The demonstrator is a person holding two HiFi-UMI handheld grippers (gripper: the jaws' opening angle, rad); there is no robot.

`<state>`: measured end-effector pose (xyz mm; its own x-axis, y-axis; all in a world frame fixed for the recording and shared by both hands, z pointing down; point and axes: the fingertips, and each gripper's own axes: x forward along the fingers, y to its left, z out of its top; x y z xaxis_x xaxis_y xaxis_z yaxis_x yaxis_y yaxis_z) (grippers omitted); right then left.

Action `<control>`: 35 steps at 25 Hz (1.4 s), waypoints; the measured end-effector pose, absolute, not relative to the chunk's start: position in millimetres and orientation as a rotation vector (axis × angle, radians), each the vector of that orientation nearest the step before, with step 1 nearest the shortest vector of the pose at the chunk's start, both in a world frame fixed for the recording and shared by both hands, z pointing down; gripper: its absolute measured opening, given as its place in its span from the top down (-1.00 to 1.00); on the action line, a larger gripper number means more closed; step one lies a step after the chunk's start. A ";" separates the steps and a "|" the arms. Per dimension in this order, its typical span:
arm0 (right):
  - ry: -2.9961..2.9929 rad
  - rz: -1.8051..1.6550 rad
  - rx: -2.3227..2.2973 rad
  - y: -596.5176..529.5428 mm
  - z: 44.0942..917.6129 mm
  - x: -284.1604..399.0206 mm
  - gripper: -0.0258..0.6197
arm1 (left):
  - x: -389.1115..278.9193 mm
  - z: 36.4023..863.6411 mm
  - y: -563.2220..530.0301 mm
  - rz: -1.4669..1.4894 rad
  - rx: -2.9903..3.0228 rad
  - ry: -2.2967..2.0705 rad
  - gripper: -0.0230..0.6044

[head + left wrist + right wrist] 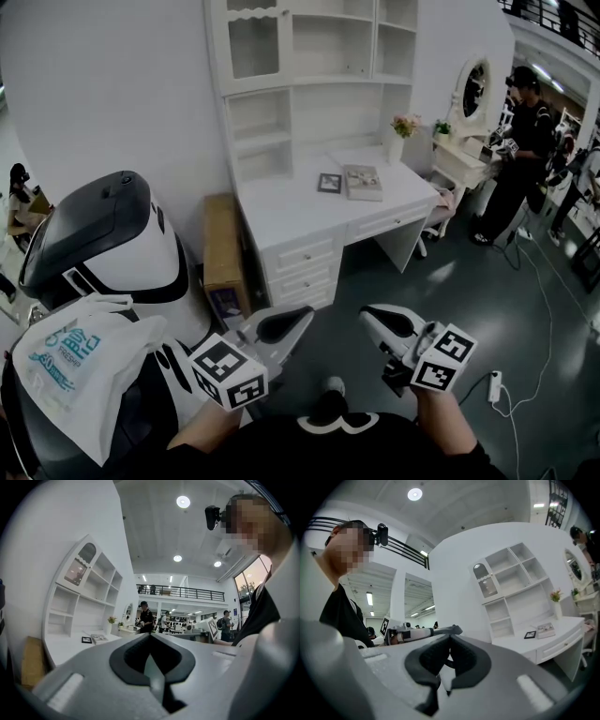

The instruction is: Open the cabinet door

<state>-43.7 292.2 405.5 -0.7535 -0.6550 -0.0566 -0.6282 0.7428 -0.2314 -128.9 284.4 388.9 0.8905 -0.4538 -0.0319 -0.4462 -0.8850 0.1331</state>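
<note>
The cabinet door (pixel 253 45) is an arched, glass-paned white door at the top left of the hutch on a white desk (pixel 300 214), and it stands closed. It also shows in the left gripper view (pixel 79 567) and the right gripper view (pixel 486 583). My left gripper (pixel 307 316) and right gripper (pixel 367 316) are held low in front of me, well short of the desk and far below the door. Each is shut with nothing between its jaws, as seen up close for the left gripper (pixel 150 635) and the right gripper (pixel 450 638).
A picture frame (pixel 329 183) and a book (pixel 363 181) lie on the desk, with a flower vase (pixel 403 131) at its back. A cardboard box (pixel 223 248) leans at the desk's left. A white-and-black machine (pixel 103 244) with a plastic bag (pixel 80 361) stands left. A person (pixel 520 159) stands by a vanity (pixel 469 94).
</note>
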 end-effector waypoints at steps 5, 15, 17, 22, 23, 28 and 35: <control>2.805 -0.321 -1.002 236.4 414.2 -35.9 0.91 | -123.3 397.6 231.8 -0.081 2.914 -0.744 0.91; 2.830 -0.386 -0.923 78.7 418.0 9.7 0.91 | -75.9 404.3 78.7 -0.054 2.847 -0.822 0.91; 2.835 -0.385 -0.909 47.1 414.8 23.2 0.91 | -63.6 400.4 47.3 -0.059 2.848 -0.841 0.91; 2.839 -0.351 -0.888 -19.4 404.6 57.5 0.91 | -34.7 393.3 -17.8 -0.071 2.864 -0.870 0.91; 2.844 -0.342 -0.885 -30.8 403.2 62.0 0.91 | -29.8 391.6 -28.3 -0.075 2.871 -0.873 0.91; 2.880 -0.302 -0.840 -76.5 397.5 66.4 0.91 | -17.7 385.3 -67.8 -0.062 2.911 -0.919 0.91; 2.900 -0.266 -0.775 -137.0 386.2 53.8 0.91 | -26.5 377.2 -126.2 -0.087 2.917 -0.982 0.91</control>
<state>53.8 -137.0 386.2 -0.8599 -0.5044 -0.0778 -0.4819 0.8527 -0.2019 -26.5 -126.2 377.2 0.7953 -0.6053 -0.0337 -0.6018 -0.7950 0.0770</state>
